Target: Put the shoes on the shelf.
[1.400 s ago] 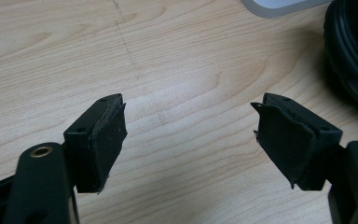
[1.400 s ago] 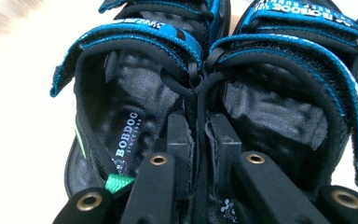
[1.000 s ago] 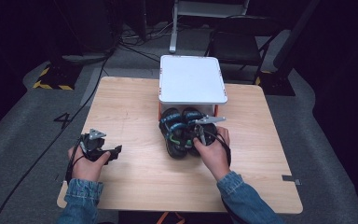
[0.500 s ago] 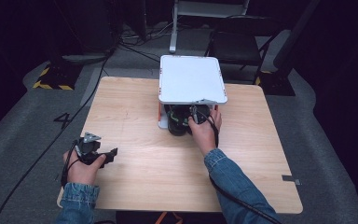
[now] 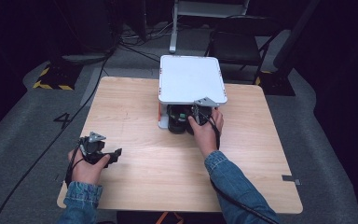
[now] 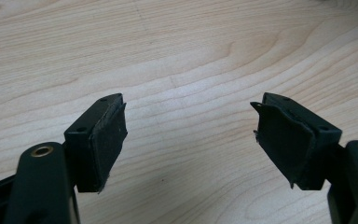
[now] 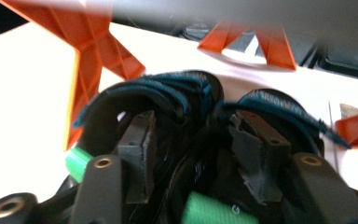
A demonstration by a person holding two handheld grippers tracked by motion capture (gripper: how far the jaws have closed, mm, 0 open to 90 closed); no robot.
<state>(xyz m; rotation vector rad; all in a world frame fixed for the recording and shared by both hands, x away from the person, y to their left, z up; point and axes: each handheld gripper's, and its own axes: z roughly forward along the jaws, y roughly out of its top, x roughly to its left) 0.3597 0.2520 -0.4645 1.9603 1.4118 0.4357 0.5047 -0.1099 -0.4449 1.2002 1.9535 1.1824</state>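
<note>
We see a pair of black sandals (image 5: 179, 120) with dark blue-edged straps and green patches on the footbeds, sitting on the wooden table (image 5: 135, 112) and pushed partly under a white platform (image 5: 191, 79) that stands on orange legs (image 7: 86, 70) near the table's far edge. In the right gripper view the two sandals (image 7: 200, 140) lie side by side, and the right gripper (image 7: 191, 154) has one jaw tucked inside the strap arch of the left-hand sandal and the other jaw inside the strap arch of the right-hand one, so the jaws close on the inner sides of both sandals pressed together between them. From above we see the right gripper (image 5: 200, 114) at the platform's near edge, with the right hand (image 5: 207, 130) behind it and a denim sleeve (image 5: 235, 186) running back toward the table's near edge. Well apart from all this, near the table's near left corner, the left hand (image 5: 86, 163) holds the left gripper (image 5: 114, 154) low over the bare wood. In its own view the left gripper (image 6: 189, 140) has its jaws spread wide, with nothing between the pads (image 6: 109, 142) but the table's grain.
</note>
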